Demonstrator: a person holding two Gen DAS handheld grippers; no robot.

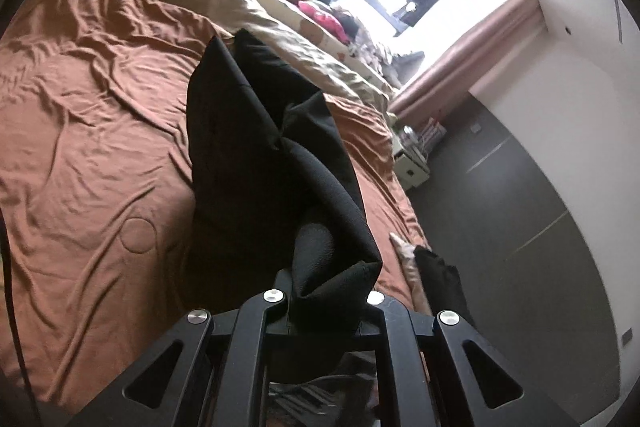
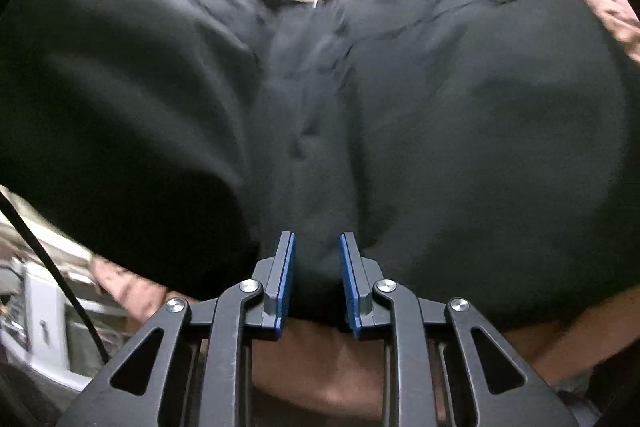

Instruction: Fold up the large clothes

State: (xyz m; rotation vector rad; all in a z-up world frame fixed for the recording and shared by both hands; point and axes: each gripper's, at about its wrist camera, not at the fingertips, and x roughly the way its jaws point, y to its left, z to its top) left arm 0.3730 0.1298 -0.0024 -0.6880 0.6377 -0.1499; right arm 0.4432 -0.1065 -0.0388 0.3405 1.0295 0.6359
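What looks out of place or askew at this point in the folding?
Mainly the black garment: it hangs bunched and twisted from the left gripper, not spread flat on the rumpled brown sheet. The right gripper has its jaws apart around a fold of the cloth. Nothing looks damaged or spilled.

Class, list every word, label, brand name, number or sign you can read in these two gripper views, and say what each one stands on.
None: no text can be read in either view.
The black garment shows no visible label or print.
The brown bedsheet bears only a plain circle mark, no lettering.
The items on the window sill and the small white cabinet are too small and blurred to read.
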